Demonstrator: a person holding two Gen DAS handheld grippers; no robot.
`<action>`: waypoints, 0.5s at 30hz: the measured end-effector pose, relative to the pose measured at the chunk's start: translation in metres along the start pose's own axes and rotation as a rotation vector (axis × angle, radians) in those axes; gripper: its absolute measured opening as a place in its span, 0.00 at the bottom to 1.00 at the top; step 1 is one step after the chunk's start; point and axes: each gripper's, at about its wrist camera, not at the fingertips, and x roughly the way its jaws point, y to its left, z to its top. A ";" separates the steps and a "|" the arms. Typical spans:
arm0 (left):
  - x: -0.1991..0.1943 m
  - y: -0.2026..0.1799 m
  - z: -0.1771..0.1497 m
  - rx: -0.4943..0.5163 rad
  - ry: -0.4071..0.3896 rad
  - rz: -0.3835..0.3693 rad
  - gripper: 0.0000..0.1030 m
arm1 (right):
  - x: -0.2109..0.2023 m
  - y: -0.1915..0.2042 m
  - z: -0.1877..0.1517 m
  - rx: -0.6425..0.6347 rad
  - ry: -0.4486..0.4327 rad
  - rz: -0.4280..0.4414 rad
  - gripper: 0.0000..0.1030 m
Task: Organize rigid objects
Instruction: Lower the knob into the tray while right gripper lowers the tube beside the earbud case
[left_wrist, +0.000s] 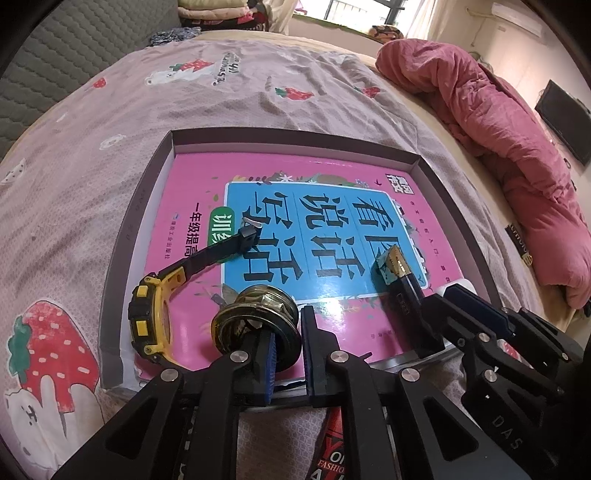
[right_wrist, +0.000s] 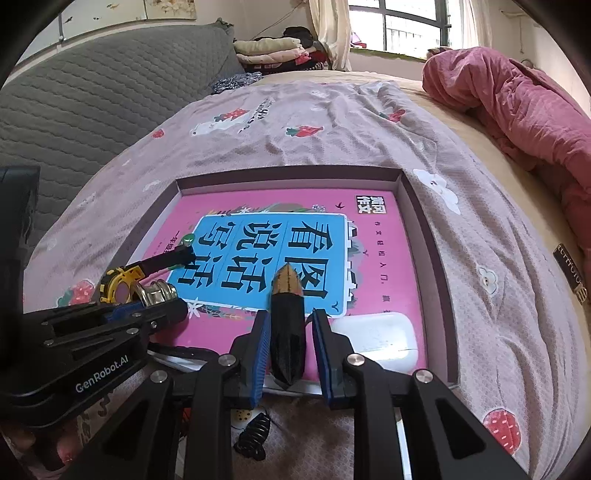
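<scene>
A shallow box (left_wrist: 122, 236) (right_wrist: 428, 236) lies on the bed with a pink book (left_wrist: 192, 192) (right_wrist: 373, 243) inside. On the book lie a yellow-black watch (left_wrist: 151, 317) (right_wrist: 118, 280), a brass ring-shaped metal part (left_wrist: 255, 310) (right_wrist: 155, 293) and a black-and-gold lighter (left_wrist: 402, 284) (right_wrist: 288, 325). My left gripper (left_wrist: 288, 354) (right_wrist: 147, 310) is open, its jaws around the near edge of the brass part. My right gripper (right_wrist: 288, 350) (left_wrist: 436, 317) is open, its fingers either side of the lighter with gaps.
A white earbud case (right_wrist: 376, 339) lies in the box's near right corner. A black spring clip (right_wrist: 255, 432) lies on the bedsheet under my right gripper. A red quilt (right_wrist: 517, 110) is bunched at the far right. A grey padded headboard (right_wrist: 92, 110) stands at left.
</scene>
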 end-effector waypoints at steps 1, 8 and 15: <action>0.000 0.000 0.000 0.001 -0.001 0.002 0.12 | -0.001 0.000 0.000 0.001 -0.001 -0.001 0.22; -0.003 -0.001 0.000 -0.004 -0.008 -0.022 0.20 | -0.005 -0.003 -0.001 0.006 -0.008 -0.007 0.22; -0.007 0.001 0.001 -0.014 -0.018 -0.044 0.34 | -0.010 -0.007 -0.002 0.012 -0.013 -0.011 0.29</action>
